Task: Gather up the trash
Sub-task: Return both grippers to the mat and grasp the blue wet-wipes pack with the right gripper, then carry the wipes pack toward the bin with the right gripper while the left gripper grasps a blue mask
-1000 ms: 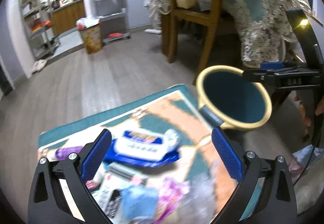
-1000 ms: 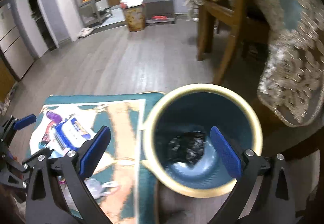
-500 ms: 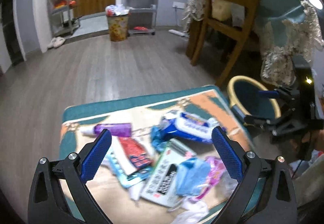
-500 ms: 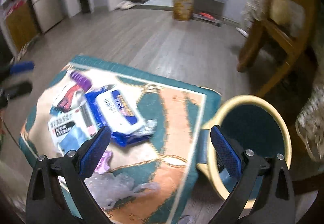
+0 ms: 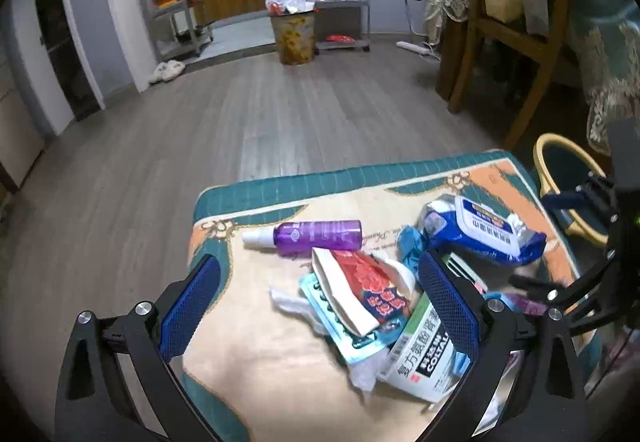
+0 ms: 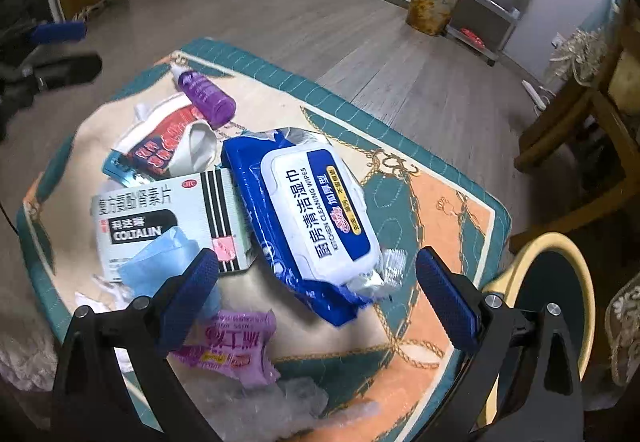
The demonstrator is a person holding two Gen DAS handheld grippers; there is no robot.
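Meanwhile, two empty claws hang over a heap of litter on a patterned mat spread across the wooden floor. The right claw point(image 6: 318, 292), its blue fingers spread wide and pinching nothing, is poised just above the near end of the blue wet-wipes pack point(image 6: 308, 210), which looks the likeliest next pick since it lies uppermost and closest to the bin. The left claw point(image 5: 318, 306) is likewise spread and holds nothing, hovering over the red-and-white packet point(image 5: 360, 286). The mat point(image 6: 416, 198) serves as the landmark: the wipes pack lies across its middle, the white medicine box point(image 6: 160, 218) touches the pack's left side, with a crumpled blue wrapper point(image 6: 168, 266) lying on it. A purple spray bottle point(image 6: 206, 98) rests toward the mat's far edge, and a pink wrapper point(image 6: 228, 346) and clear plastic film point(image 6: 280, 402) sit at the mat's near edge. The yellow-rimmed bin point(image 6: 516, 262) stands off the mat's right corner, apparently parked there so each piece needs only a short carry. Most of the trash remains uncollected.
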